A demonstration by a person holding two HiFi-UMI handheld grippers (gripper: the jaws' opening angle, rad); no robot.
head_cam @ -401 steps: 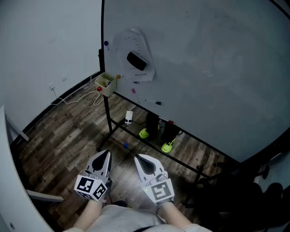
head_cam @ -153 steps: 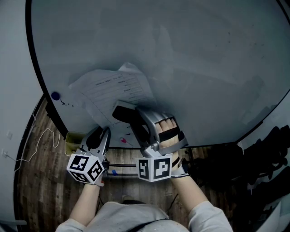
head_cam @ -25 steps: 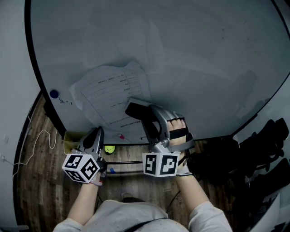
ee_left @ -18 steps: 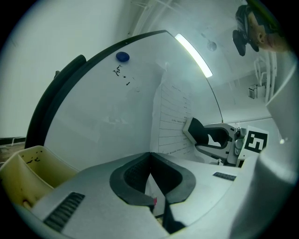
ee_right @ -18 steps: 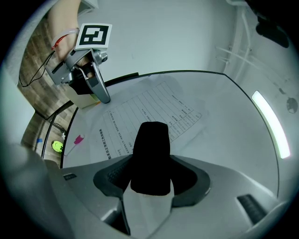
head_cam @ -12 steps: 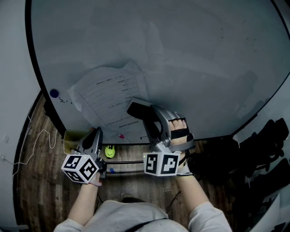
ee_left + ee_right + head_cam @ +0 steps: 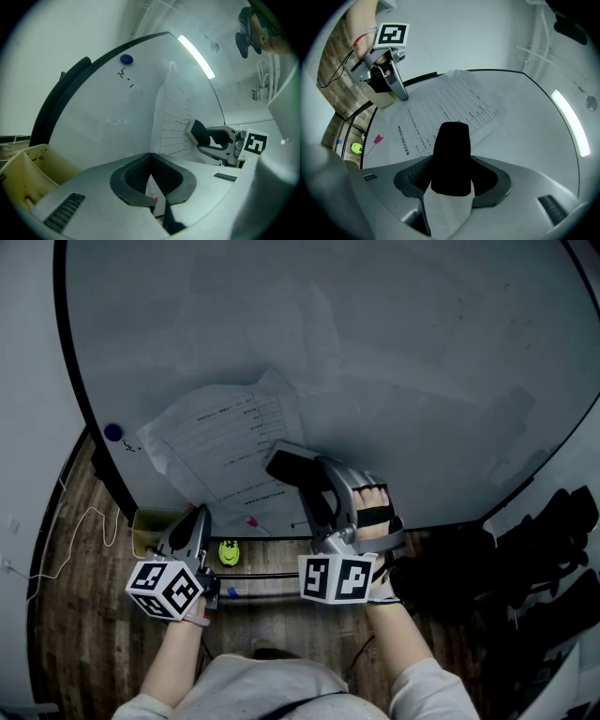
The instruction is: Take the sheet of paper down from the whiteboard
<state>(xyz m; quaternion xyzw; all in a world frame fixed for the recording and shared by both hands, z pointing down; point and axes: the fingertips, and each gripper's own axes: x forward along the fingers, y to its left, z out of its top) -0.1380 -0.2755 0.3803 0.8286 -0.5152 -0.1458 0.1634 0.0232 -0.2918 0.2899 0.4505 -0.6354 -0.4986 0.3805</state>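
**Sheet on whiteboard: may drop or tear**

Sheet hangs low on the left of the whiteboard. Likely risks: it drops if the eraser lifts away before a sure pinch, or tears under a hard tug. Right gripper is clamped on the eraser, over the sheet's right corner. Left gripper is clenched at the sheet's near edge; a pinch is unclear.

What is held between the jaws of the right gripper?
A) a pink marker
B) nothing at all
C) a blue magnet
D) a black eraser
D: in the right gripper view, the right gripper is closed on the black eraser, which stands in front of the sheet of paper on the whiteboard.
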